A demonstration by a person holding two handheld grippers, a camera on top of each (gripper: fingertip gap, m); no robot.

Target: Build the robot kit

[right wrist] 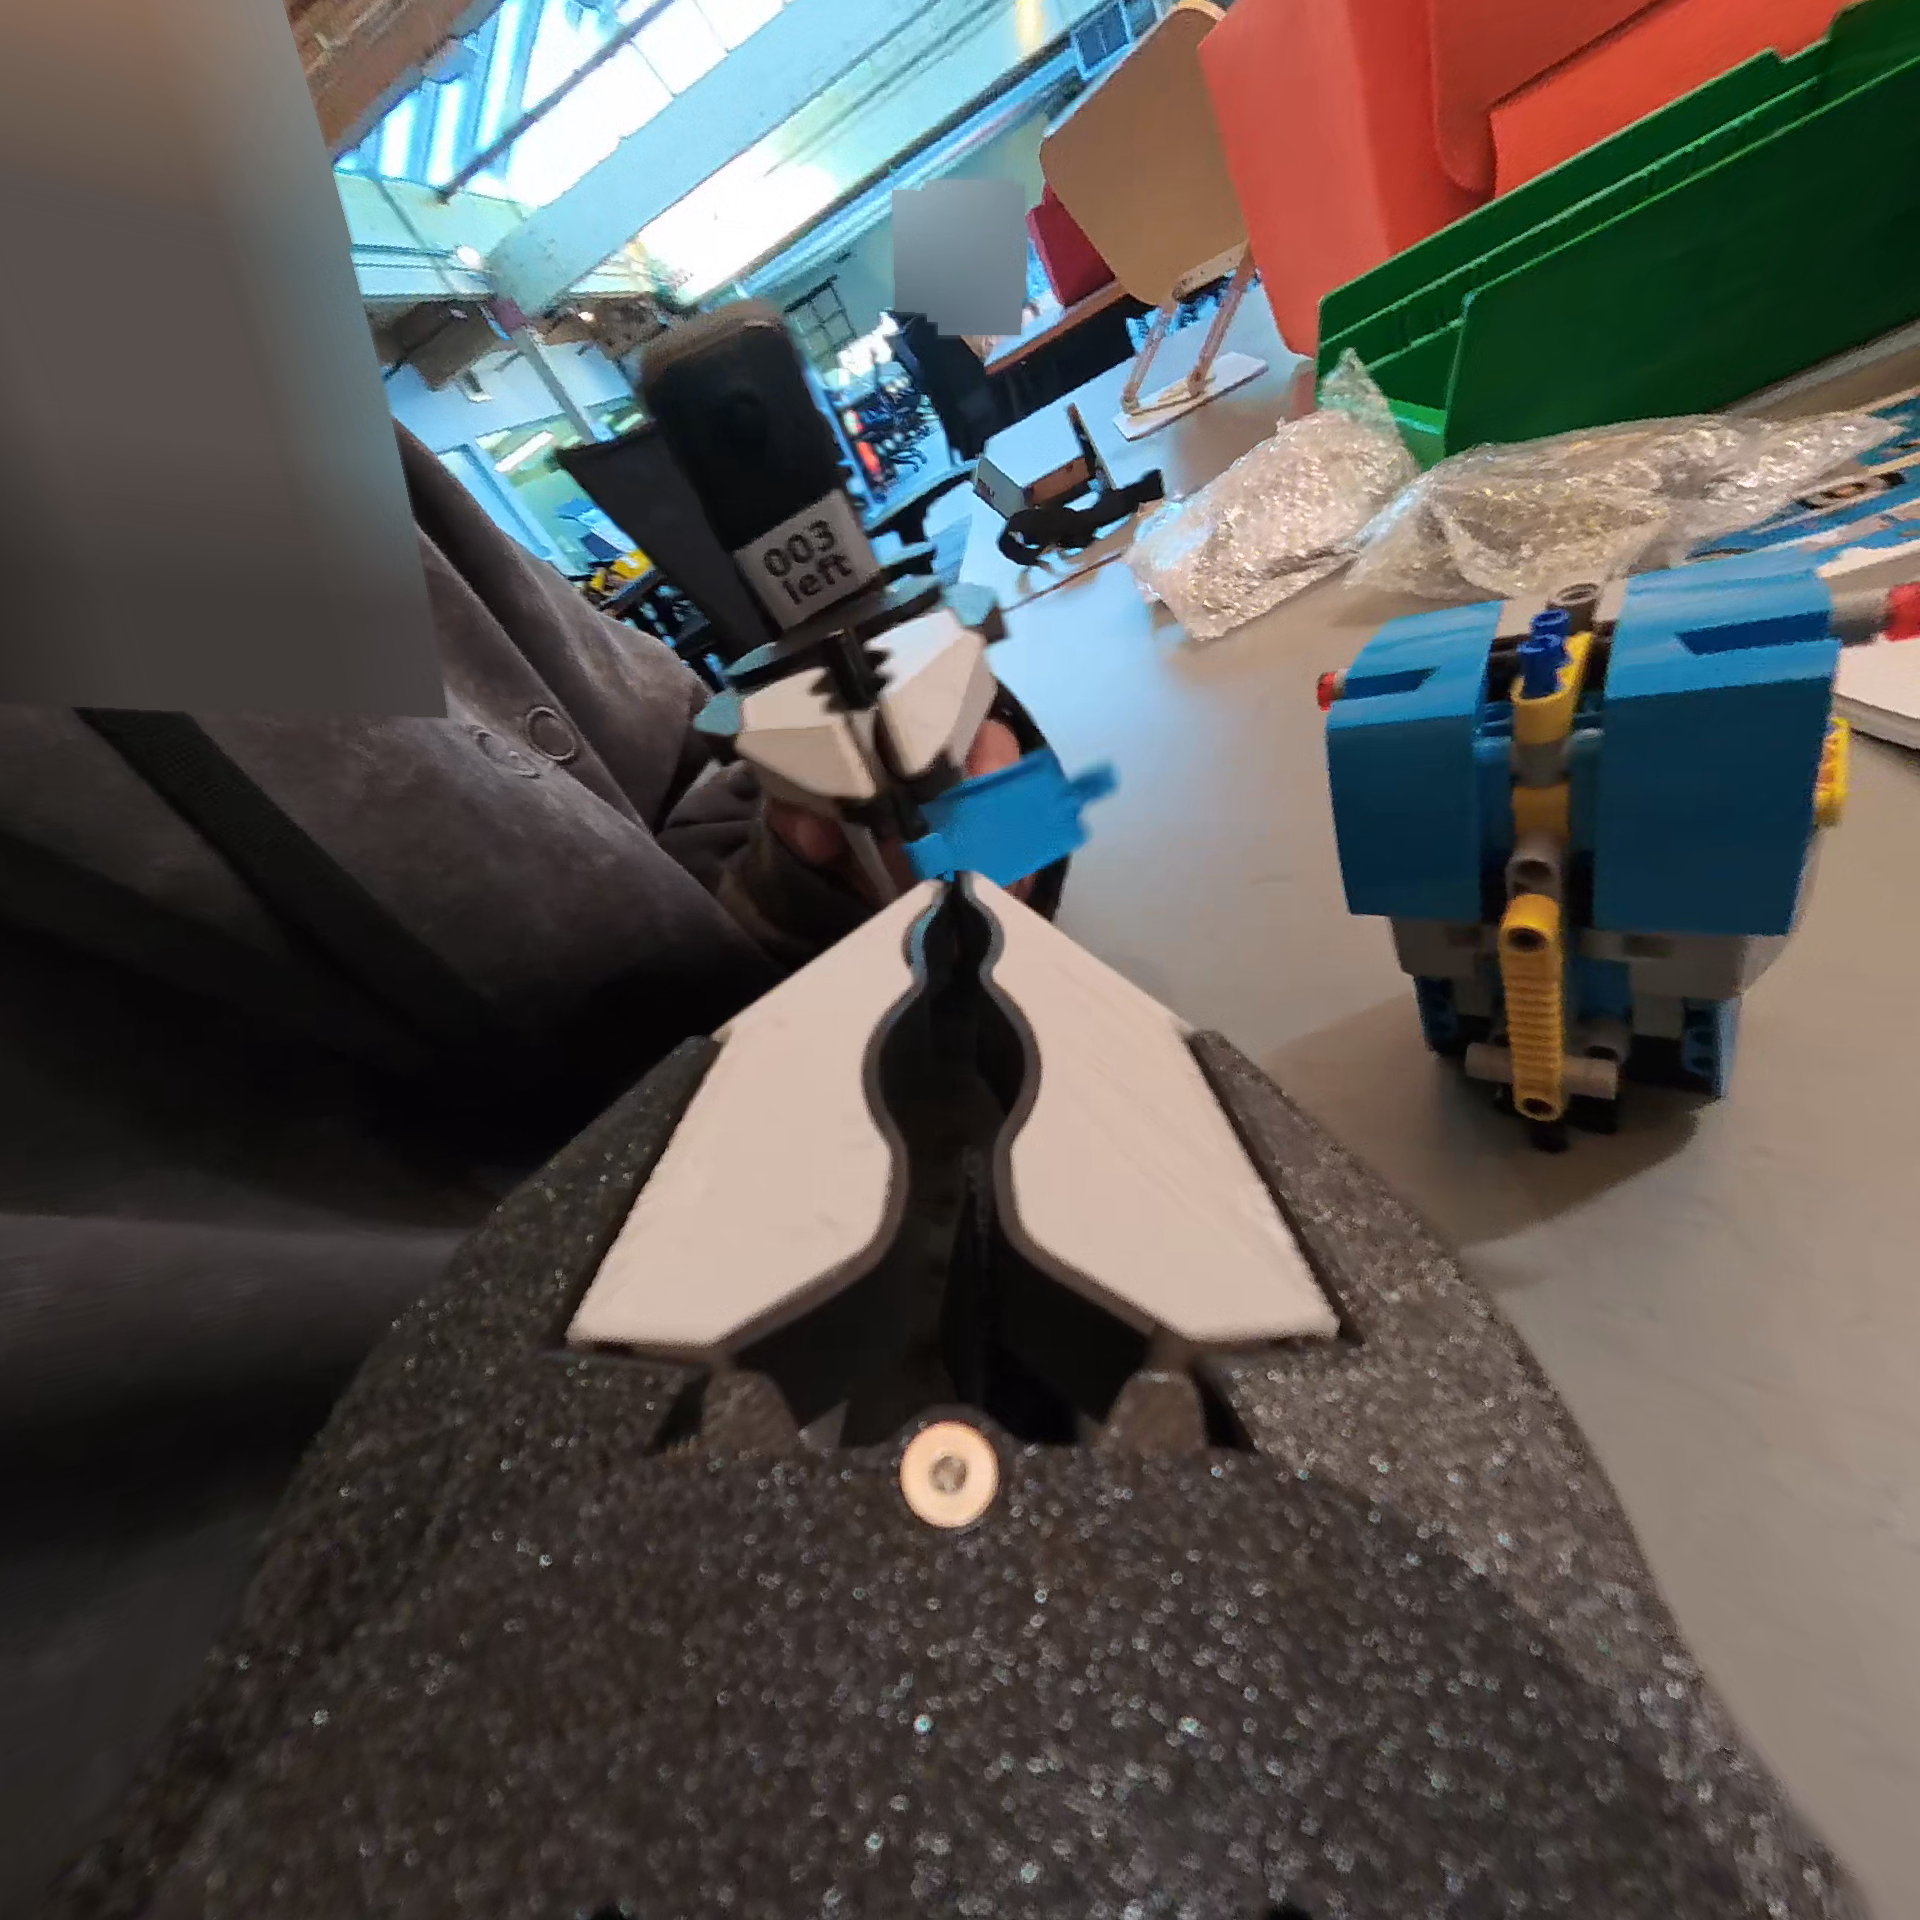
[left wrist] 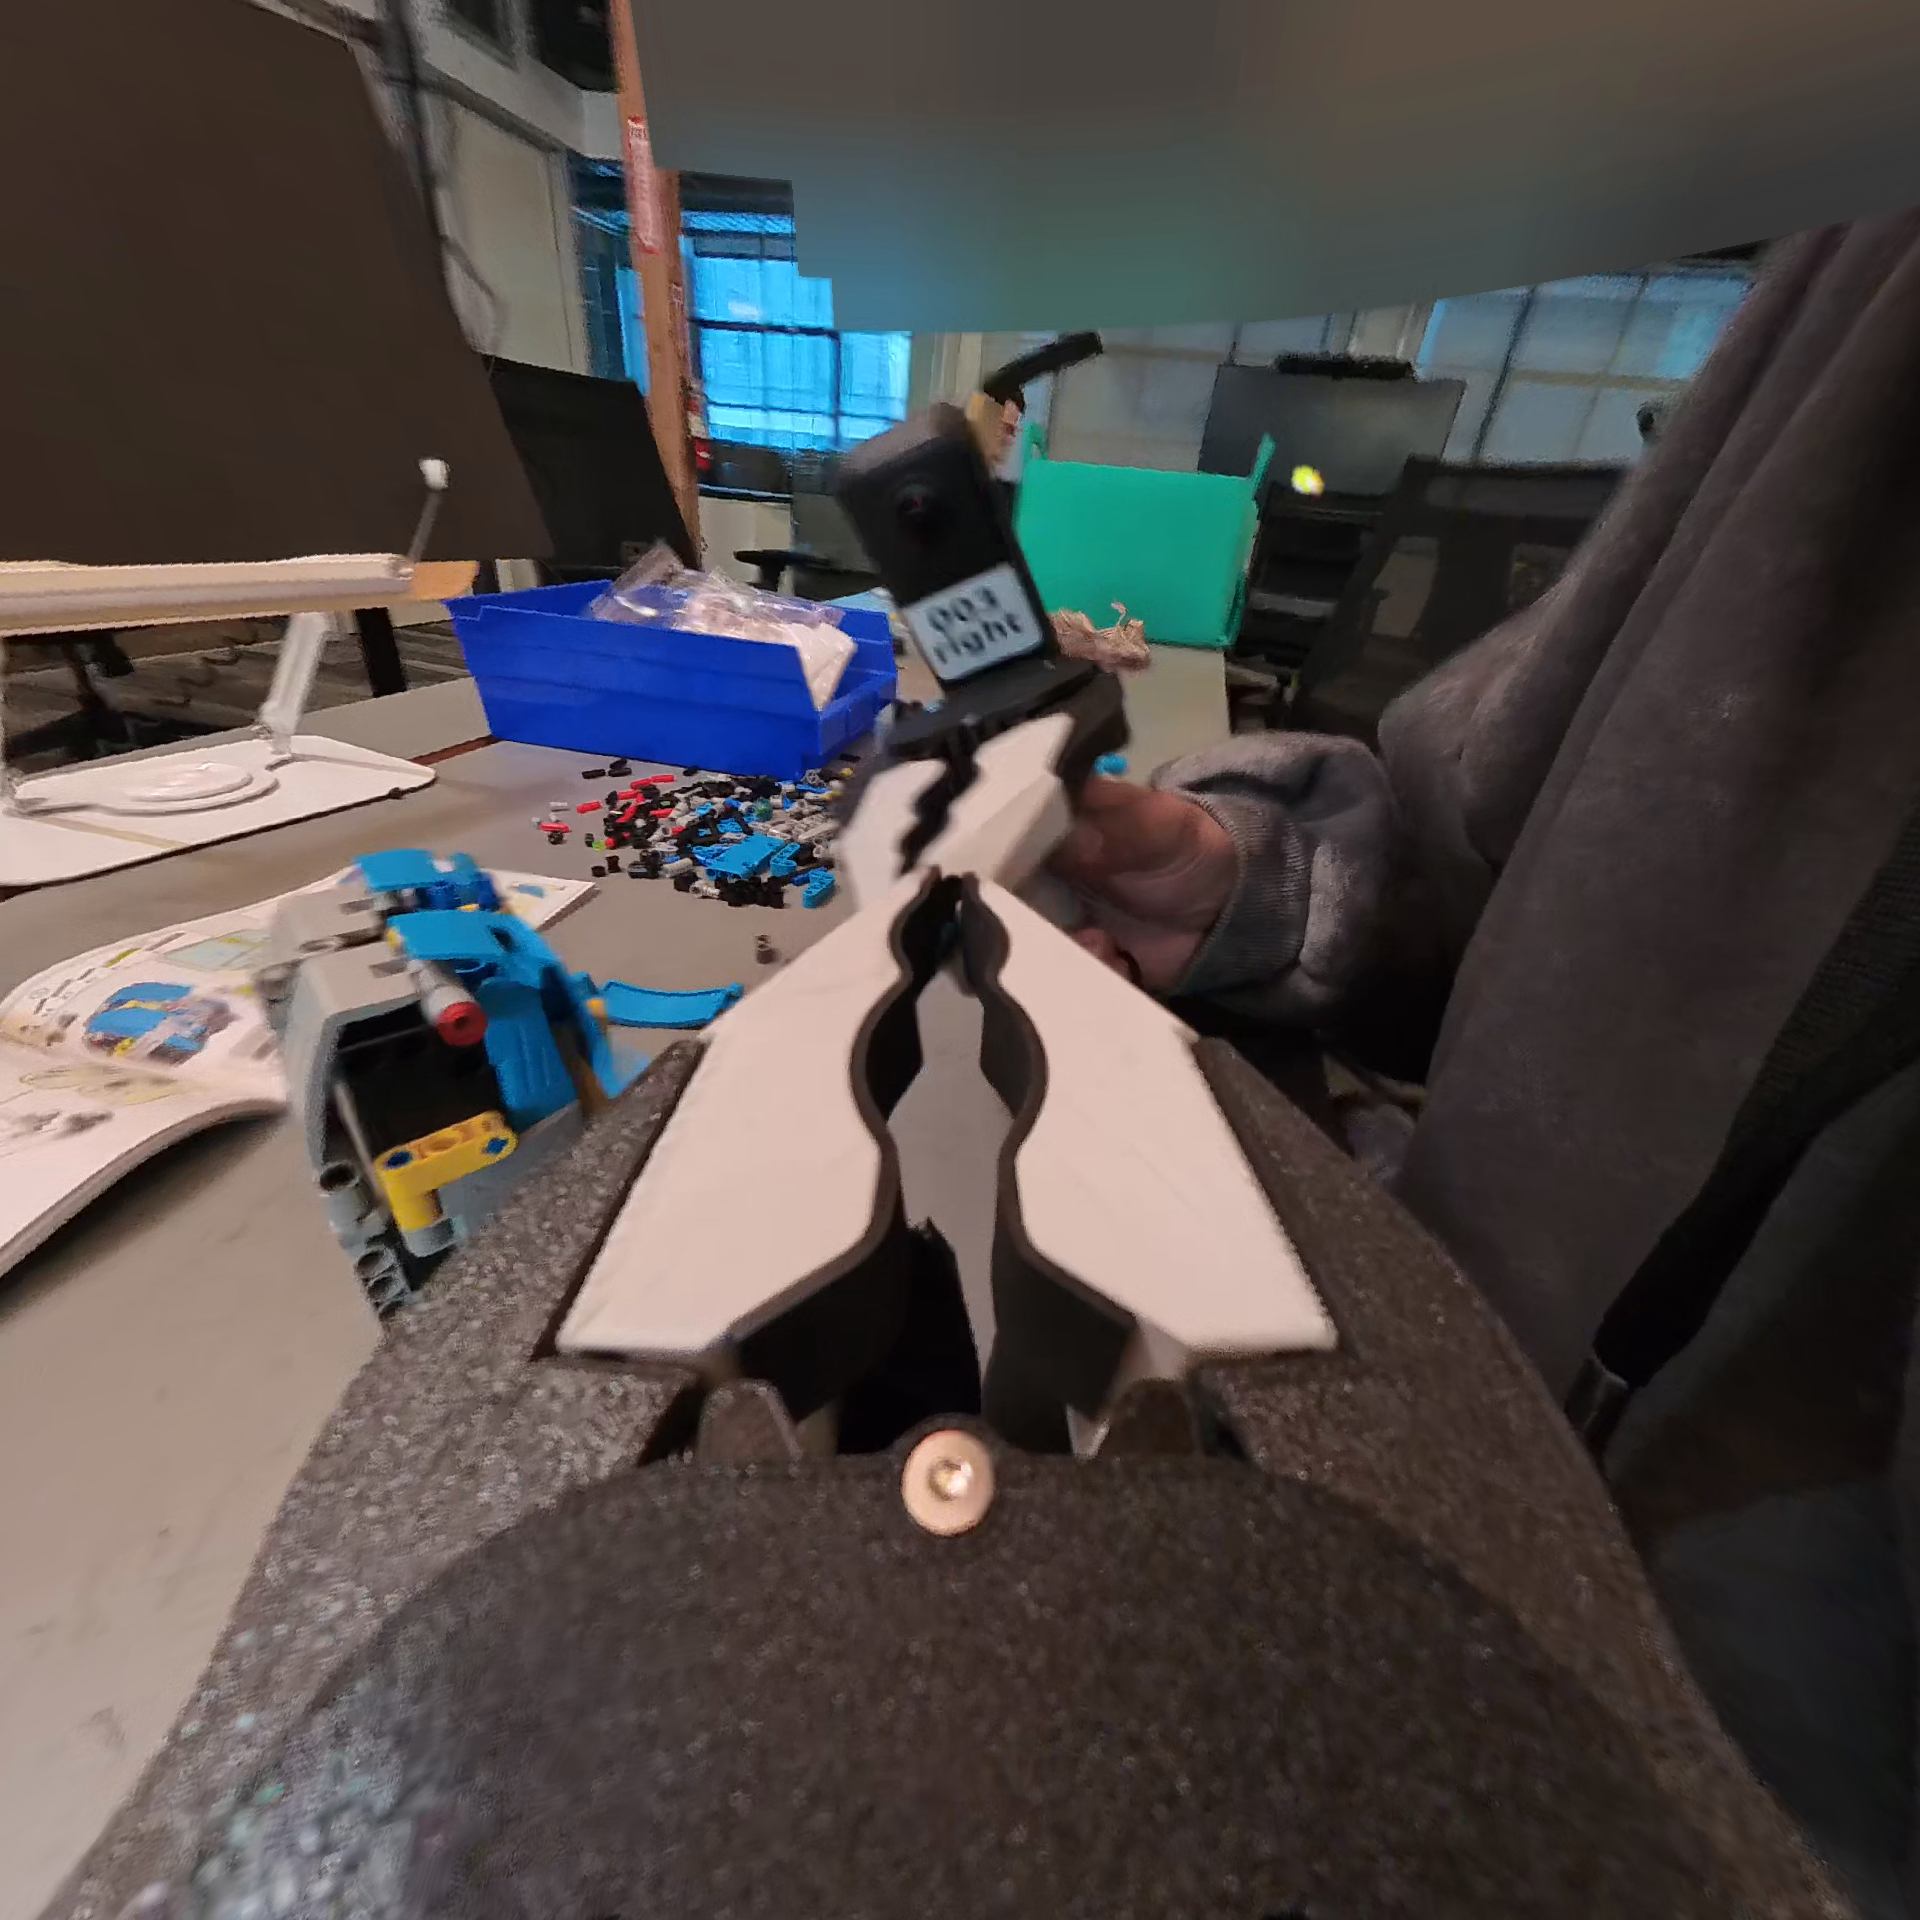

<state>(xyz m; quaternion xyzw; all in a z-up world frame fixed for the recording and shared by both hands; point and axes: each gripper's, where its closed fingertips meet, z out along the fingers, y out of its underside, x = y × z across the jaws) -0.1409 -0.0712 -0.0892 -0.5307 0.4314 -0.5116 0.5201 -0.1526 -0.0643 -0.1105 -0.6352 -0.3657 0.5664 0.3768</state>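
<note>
My left gripper (left wrist: 940, 883) and right gripper (right wrist: 954, 885) face each other tip to tip above the grey table (left wrist: 156, 1455), both shut. A small blue panel piece (right wrist: 1003, 821) sits between them in the right wrist view. The left gripper (right wrist: 896, 816) pinches its near end and my right fingertips close on its lower corner. In the left wrist view the right gripper (left wrist: 914, 862) hides the piece. A partly built blue, grey and yellow brick model (left wrist: 447, 1039) stands on the table left of the grippers, and it also shows in the right wrist view (right wrist: 1579, 831).
An open instruction booklet (left wrist: 104, 1039) lies by the model. A pile of small loose parts (left wrist: 717, 831) and a blue bin (left wrist: 675, 675) holding plastic bags sit behind. A green bin (right wrist: 1662, 312) and crumpled plastic bags (right wrist: 1455, 499) lie beyond the model. A person's grey sleeve (left wrist: 1299, 852) is close by. Both grippers' tips are close together, under 4 cm apart.
</note>
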